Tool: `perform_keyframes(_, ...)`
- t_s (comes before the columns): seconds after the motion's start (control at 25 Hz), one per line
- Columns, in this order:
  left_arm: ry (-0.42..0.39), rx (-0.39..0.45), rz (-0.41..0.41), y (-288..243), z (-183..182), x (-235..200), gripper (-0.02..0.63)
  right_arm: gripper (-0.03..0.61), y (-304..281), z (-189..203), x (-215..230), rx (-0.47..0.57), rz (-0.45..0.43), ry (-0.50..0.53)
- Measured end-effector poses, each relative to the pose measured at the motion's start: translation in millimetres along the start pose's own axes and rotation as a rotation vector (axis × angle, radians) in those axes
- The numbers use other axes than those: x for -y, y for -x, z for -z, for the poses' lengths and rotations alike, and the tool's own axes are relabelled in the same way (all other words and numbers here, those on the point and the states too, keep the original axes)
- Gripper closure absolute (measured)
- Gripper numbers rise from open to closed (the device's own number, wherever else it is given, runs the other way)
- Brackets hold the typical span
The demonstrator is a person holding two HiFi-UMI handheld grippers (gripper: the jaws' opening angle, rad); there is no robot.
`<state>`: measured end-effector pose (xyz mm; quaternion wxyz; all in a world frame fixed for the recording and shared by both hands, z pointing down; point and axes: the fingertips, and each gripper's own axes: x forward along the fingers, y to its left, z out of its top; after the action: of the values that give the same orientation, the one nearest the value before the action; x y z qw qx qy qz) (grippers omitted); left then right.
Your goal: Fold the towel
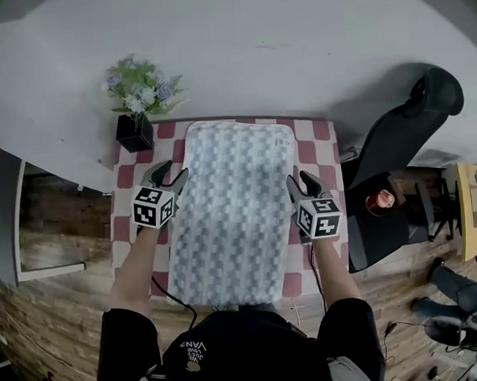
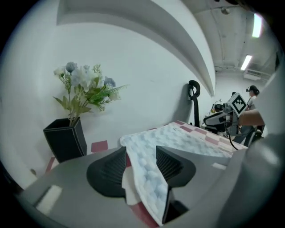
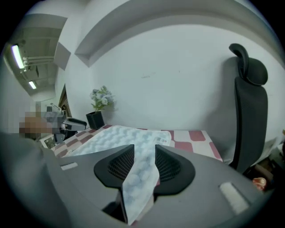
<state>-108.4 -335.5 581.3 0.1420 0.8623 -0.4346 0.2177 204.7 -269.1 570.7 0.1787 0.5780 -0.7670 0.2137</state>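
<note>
Head view: we flank the towel [image 1: 235, 202] on the checkered surface [image 1: 308, 149].
Our left gripper [image 1: 174, 172] and right gripper [image 1: 299, 178]: fingers apart, towel edge between.

Your rig and clothing, seen from above.
You wear a black top [image 1: 240, 347] with black sleeves [image 1: 119, 338] and a small white print [image 1: 192, 347] near 6 o'clock. Your left gripper [image 1: 171, 172], toward 9 o'clock, and your right gripper [image 1: 301, 178], toward 3 o'clock, are grey. Each carries a white cube [image 1: 153, 207] of black square markers, dark ribbed jaws and a thin black cable [image 1: 166, 291].
</note>
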Motion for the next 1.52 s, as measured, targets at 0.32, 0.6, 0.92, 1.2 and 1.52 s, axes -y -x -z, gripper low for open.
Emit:
perform_keyframes(0.32, 0.019, 0.041, 0.012, 88, 43, 40, 0.431, 0.443, 77, 61, -61, 0.008, 0.000, -0.025)
perform_keyframes(0.6, 0.064, 0.036, 0.003, 164, 109, 69, 0.431, 0.443, 149, 127, -99, 0.074, -0.013, -0.101)
perform_keyframes(0.92, 0.108, 0.108, -0.063, 246, 164, 90, 0.431, 0.443, 213, 208, -127, 0.086, 0.003, -0.161)
perform_keyframes(1.2, 0.173, 0.116, -0.114, 289, 221, 112, 0.431, 0.438, 225, 284, -144, -0.022, -0.042, -0.204)
perform_keyframes(1.52, 0.233, 0.030, -0.100, 295, 276, 136, 0.417, 0.367, 203, 337, -148, -0.137, -0.062, -0.256)
